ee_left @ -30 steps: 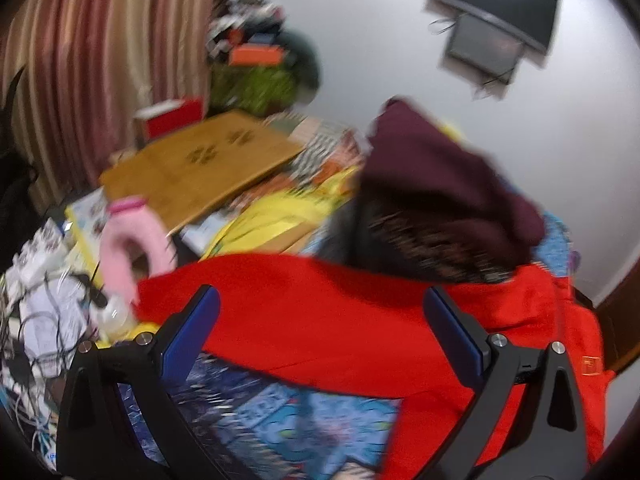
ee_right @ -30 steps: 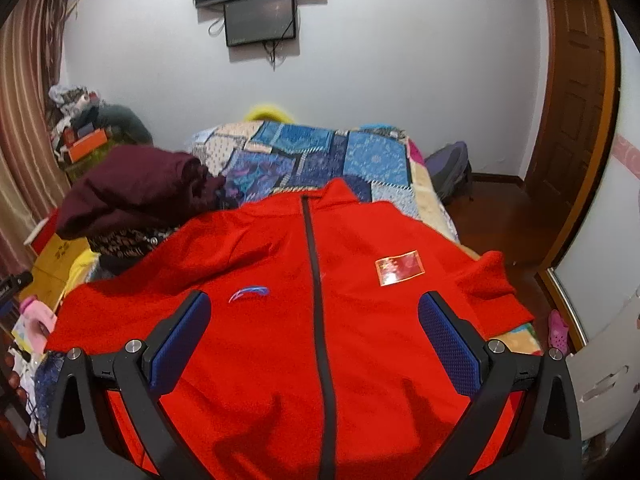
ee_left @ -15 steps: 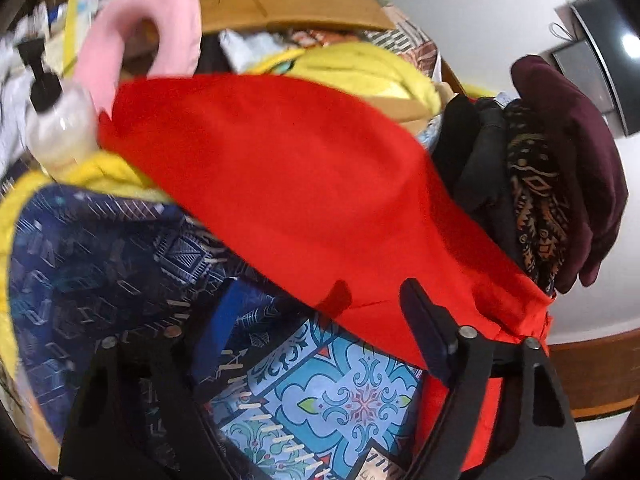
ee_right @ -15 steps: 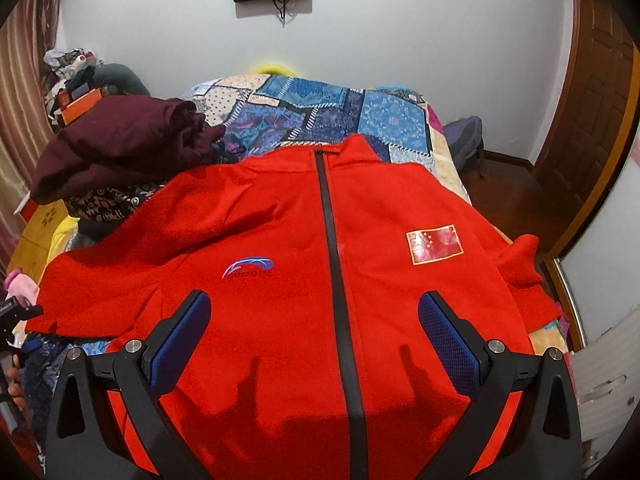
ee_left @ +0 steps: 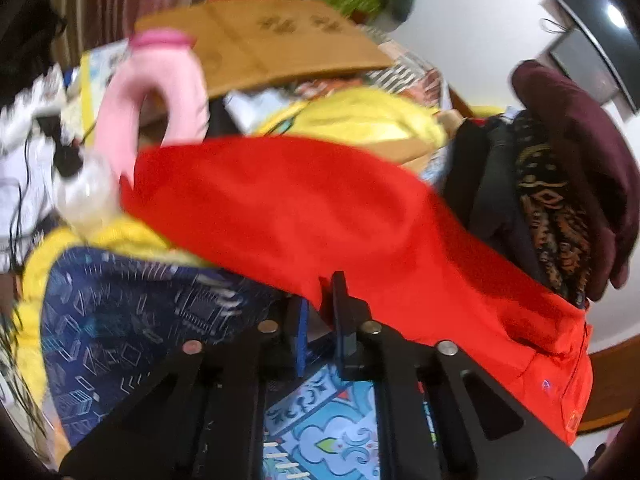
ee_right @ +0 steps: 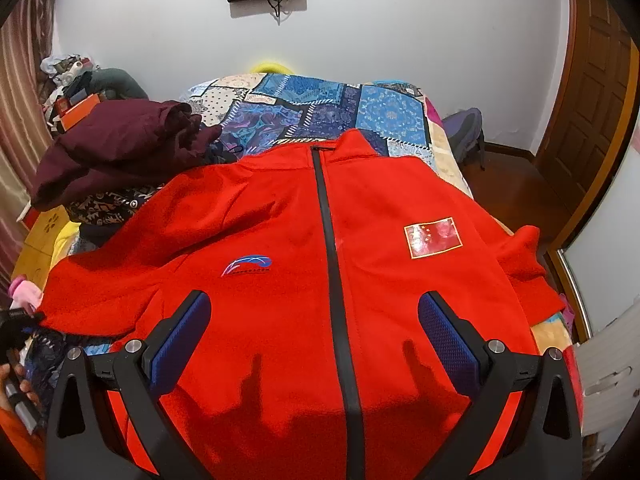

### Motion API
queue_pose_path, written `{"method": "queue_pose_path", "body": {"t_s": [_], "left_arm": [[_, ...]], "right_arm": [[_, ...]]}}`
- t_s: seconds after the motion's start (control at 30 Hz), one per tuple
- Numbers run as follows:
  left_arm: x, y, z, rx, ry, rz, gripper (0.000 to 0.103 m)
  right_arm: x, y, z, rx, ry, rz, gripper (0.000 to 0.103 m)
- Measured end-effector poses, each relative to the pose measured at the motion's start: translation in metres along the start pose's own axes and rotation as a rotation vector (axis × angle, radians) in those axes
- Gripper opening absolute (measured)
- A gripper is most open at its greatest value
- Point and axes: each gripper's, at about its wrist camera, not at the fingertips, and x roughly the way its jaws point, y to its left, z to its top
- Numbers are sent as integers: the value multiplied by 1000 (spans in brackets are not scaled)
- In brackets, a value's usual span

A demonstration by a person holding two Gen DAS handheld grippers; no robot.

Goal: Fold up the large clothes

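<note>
The red jacket (ee_right: 304, 264) lies front-up and spread flat on the bed (ee_right: 332, 108), zip closed, collar toward the far wall and hem toward the person. Its long axis runs along the zip (ee_right: 328, 240), straight away from the right gripper (ee_right: 314, 332). The sleeve (ee_left: 304, 208) on the person's left stretches out sideways toward the bed's edge, and that is where the left gripper (ee_left: 320, 316) is: its fingers have just been closing and now look clenched on the lower edge of that sleeve, with red cloth caught between them. The right gripper hangs over the lower front of the jacket, its fingers released and wide, one on each side of the zip, holding nothing. So the left hand is the nearer one to the sleeve, and a fold would probably carry it inward, across toward the zip.

The left view is blurred, so how much cloth is pinched cannot be made out. The cuff end runs toward a pink pillow (ee_left: 160, 92) and is hard to trace. The hem is cut off below the right gripper. A maroon garment (ee_right: 116, 148) is heaped just beside the jacket's left shoulder.
</note>
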Motion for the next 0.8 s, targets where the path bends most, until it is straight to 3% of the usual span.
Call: {"method": "queue_pose_path", "body": {"t_s": [0.23, 0.43, 0.6, 0.8], "left_arm": [[-59, -65, 9, 189, -158, -117, 2], [-108, -145, 6, 341, -250, -288, 2], [-131, -206, -15, 458, -249, -426, 2], [-132, -277, -58, 609, -156, -551, 2]], "right_arm": [[-21, -9, -1, 13, -52, 6, 103], [-31, -21, -4, 25, -72, -3, 103], [-36, -35, -10, 54, -75, -4, 103], [-37, -54, -16, 80, -76, -20, 103]]}}
